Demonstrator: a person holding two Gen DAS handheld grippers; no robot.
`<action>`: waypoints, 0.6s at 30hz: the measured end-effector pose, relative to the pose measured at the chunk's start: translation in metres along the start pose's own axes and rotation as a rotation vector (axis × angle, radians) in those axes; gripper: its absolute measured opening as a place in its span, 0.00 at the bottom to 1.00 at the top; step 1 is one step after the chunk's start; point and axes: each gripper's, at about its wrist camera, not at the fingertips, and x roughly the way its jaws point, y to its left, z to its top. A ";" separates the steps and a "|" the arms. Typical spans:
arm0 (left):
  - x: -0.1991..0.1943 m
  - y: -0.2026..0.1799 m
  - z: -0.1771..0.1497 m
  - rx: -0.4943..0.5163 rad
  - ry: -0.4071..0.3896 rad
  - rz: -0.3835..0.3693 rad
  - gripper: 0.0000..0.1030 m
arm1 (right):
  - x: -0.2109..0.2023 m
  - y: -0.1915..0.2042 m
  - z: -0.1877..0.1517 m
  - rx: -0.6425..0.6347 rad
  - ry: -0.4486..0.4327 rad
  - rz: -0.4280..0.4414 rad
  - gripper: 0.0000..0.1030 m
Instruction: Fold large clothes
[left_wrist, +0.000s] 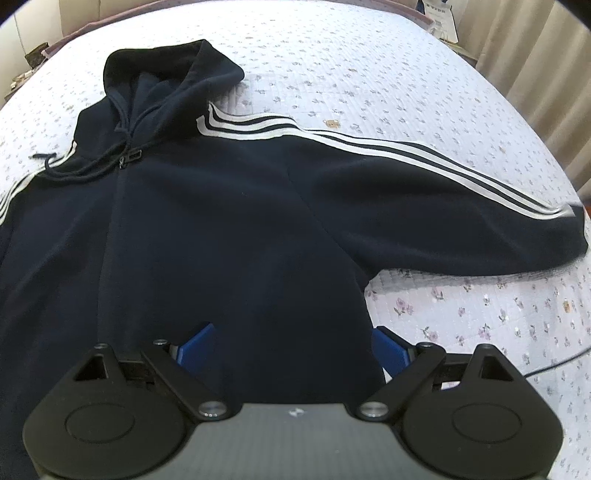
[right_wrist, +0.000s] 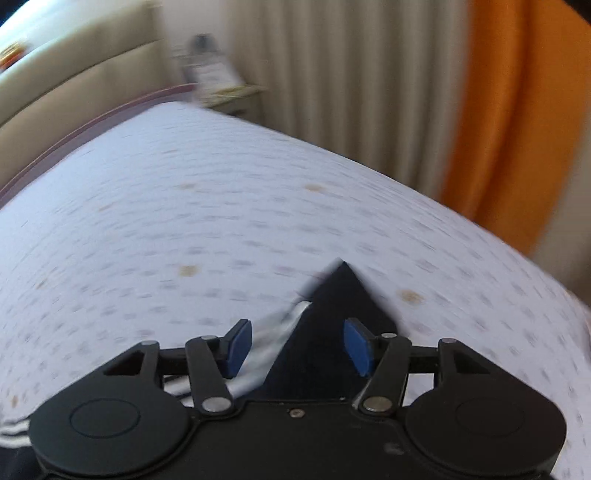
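Hoodie (left_wrist: 221, 221) beneath left gripper (left_wrist: 291, 350).

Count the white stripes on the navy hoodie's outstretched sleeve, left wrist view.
3. The white stripes run side by side along the upper edge of the navy zip-up hoodie sleeve, shoulder towards cuff, on the floral quilted bedspread. Cuff end is blurred.

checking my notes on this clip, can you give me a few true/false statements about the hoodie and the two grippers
1. The hoodie lies spread on a floral bedspread. True.
2. Its sleeve stripes are red. False: they are white.
3. The left gripper is shut. False: its fingers stand wide apart over the hem.
4. The right gripper is open over the sleeve end. True.
5. The zipper is fully undone. False: it looks zipped up to the collar.
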 end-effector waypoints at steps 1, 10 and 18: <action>0.001 0.000 -0.001 -0.002 0.004 0.000 0.90 | 0.003 -0.014 -0.002 0.027 0.022 0.003 0.68; 0.006 -0.001 -0.006 -0.006 0.017 -0.002 0.90 | 0.059 -0.057 -0.008 0.246 0.131 0.148 0.77; 0.017 -0.035 0.028 0.071 -0.120 -0.114 0.71 | 0.034 -0.036 -0.002 0.176 0.010 0.292 0.15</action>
